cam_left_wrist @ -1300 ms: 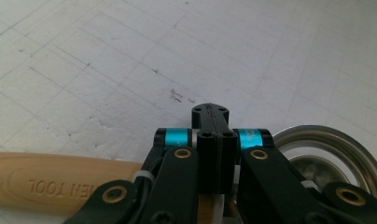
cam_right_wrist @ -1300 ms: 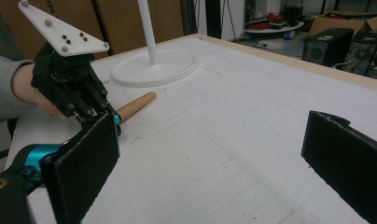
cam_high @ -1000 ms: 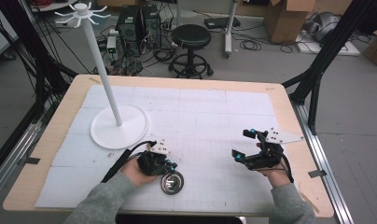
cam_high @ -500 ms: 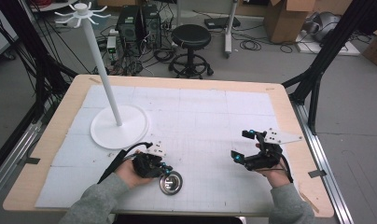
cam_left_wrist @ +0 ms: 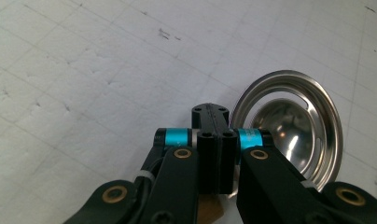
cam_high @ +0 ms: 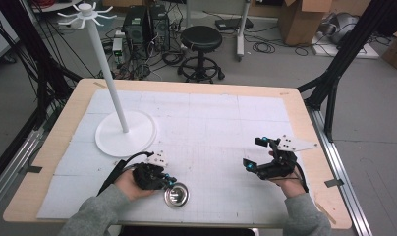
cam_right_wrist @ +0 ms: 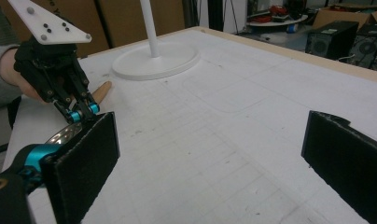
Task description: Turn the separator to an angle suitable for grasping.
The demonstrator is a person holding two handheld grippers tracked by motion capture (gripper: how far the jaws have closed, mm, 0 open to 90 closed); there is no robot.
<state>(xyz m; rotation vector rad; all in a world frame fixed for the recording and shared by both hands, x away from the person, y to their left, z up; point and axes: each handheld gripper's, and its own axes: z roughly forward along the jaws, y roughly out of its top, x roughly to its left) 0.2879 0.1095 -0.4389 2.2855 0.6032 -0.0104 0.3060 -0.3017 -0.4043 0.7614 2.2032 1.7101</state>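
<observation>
Table (cam_high: 304,113) carries a white grid mat; the white hook stand (cam_high: 125,132) sits at its far left, presumably where the utensil is meant to hang.

Right gripper (cam_high: 259,153) hovers at the near right, pads wide apart with nothing between them, likely waiting in reserve.

Left gripper (cam_left_wrist: 213,140) has its pads pressed together on what looks like the handle of the steel strainer (cam_left_wrist: 294,126), though the pinch itself is hidden. The wooden handle end pokes out behind. The strainer bowl lies on the mat at the near edge, just beyond and right of the fingertips, rim touching them.
</observation>
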